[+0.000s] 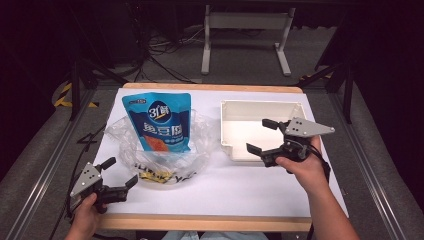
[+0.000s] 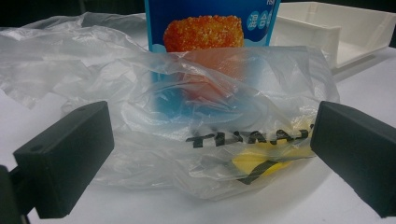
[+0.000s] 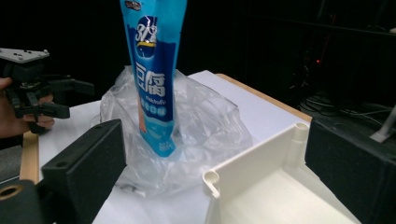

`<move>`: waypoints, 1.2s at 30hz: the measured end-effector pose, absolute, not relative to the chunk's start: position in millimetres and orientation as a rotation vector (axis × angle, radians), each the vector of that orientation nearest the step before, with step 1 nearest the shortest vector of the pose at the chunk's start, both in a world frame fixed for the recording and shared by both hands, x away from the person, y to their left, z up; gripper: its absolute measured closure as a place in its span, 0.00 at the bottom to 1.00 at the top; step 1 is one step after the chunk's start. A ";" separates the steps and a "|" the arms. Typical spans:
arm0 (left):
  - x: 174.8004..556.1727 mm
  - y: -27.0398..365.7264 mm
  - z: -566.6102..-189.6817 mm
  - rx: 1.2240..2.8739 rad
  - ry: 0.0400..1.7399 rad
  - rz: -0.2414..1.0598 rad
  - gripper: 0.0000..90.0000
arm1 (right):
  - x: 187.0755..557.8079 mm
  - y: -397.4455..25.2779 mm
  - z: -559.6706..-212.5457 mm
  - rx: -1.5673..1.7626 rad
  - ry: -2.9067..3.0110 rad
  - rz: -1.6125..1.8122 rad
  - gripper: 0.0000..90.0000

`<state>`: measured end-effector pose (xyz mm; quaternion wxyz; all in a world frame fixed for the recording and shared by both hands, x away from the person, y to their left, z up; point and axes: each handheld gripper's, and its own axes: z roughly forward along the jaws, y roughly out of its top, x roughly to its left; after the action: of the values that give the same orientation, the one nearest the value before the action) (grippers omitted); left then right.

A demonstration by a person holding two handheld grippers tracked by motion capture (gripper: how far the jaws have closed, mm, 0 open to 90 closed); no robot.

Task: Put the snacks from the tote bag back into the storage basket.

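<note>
Left gripper (image 1: 120,172): spread wide, empty, near table's (image 1: 260,195) front-left edge, beside bag (image 1: 165,150).
Right gripper (image 1: 259,135): spread, empty, over tray's (image 1: 227,127) front rim.
Bag: clear, holds blue pouch (image 1: 159,120), upright.
Tray: white, empty.
Open room: bare front centre.

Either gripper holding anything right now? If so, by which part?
Nothing held. Left gripper is open, short of the plastic bag; right gripper is open over the white tray, its jaws empty.

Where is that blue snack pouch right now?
In the high view the blue pouch stands upright inside the clear plastic bag, left of the white tray.
</note>
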<state>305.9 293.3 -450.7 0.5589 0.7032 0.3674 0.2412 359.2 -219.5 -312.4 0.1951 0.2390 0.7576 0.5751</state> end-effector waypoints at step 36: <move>305.4 295.1 -449.6 1.664 0.866 0.558 0.00 | 404.0 -115.0 -290.1 0.492 2.286 1.650 0.04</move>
<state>305.4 295.1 -449.6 0.5581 0.7056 0.3672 0.2364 404.0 -115.0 -290.1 0.1395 0.1702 0.7909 0.5710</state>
